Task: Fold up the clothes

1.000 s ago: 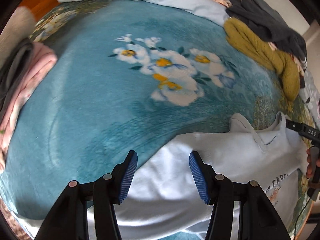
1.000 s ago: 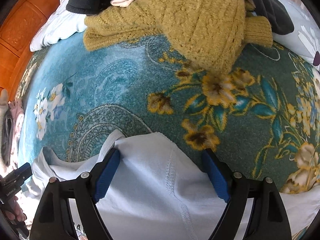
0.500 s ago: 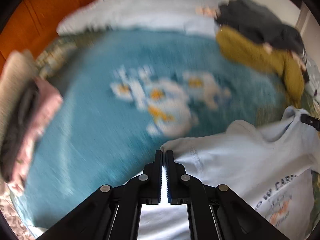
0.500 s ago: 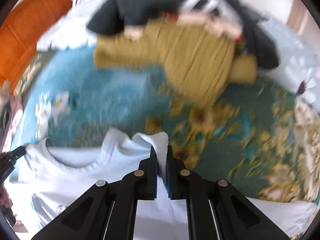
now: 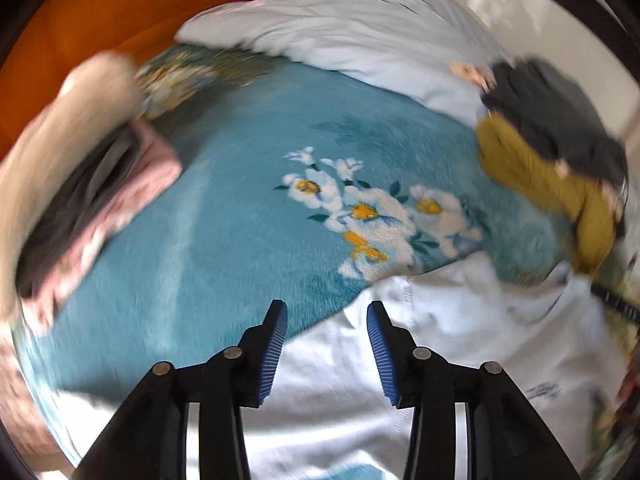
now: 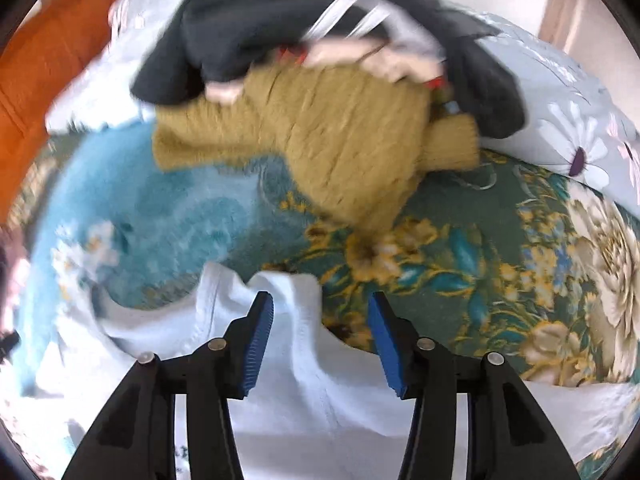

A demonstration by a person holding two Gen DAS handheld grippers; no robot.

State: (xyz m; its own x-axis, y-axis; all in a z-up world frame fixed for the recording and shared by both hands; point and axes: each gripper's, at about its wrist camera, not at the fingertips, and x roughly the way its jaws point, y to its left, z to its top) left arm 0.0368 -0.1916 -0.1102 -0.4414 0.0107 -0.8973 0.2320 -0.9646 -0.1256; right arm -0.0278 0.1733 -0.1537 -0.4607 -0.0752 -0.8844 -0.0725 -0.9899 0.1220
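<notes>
- Both sets of tongs, left gripper (image 5: 327,326) and right gripper (image 6: 320,320), clamped on cloth 0.5 s ago, now stand wide apart, gripping nothing.
- The white T-shirt (image 5: 460,332) lies released on the blue floral blanket (image 5: 240,208), shoulders rumpled.
- Likely the repositioning is done; folding comes next.

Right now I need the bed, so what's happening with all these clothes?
A person is folding laundry on the blue floral blanket with a handheld gripper in each hand. The left gripper and right gripper are both open over a white T-shirt, which lies rumpled and not yet folded. A folded stack sits on the left; a mustard sweater and dark garments wait in a pile at the back.
</notes>
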